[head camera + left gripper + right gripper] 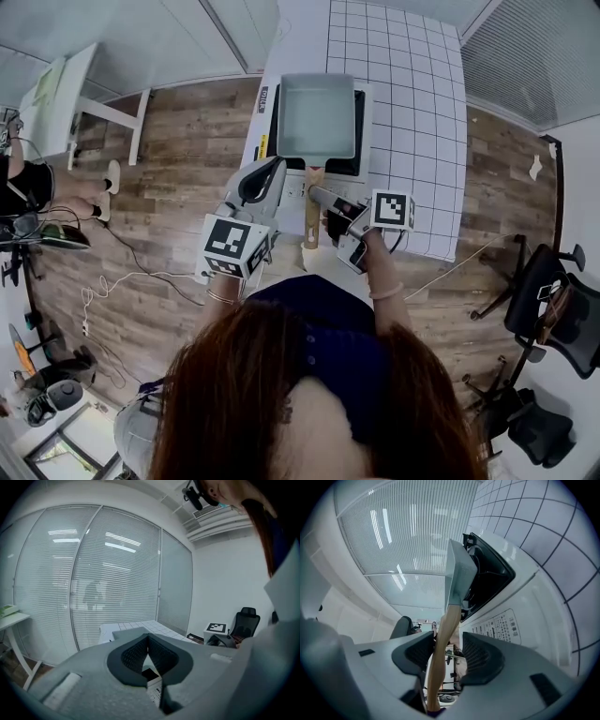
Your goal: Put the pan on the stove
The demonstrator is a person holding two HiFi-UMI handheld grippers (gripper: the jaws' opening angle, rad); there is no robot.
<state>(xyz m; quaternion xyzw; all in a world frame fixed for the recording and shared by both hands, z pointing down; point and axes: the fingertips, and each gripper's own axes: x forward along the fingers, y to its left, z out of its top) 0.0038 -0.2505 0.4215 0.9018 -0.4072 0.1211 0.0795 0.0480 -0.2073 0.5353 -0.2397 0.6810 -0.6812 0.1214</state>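
Note:
A square grey-green pan (317,117) rests on the black top of the white stove (360,161), its wooden handle (311,211) pointing back toward me. My right gripper (318,196) is at that handle. In the right gripper view the handle (440,639) runs between the jaws of the right gripper (447,651), close to the left pad with a gap at the right pad, so it is open. The pan (459,573) and stove (492,573) lie just ahead of it. My left gripper (277,169) hovers left of the handle. In its own view the left gripper (148,644) has its tips touching and holds nothing.
The stove sits at the near end of a white table with a grid mat (403,94). Black office chairs (544,291) stand at the right. A white desk (66,94) and cables (122,281) on the wooden floor are to the left.

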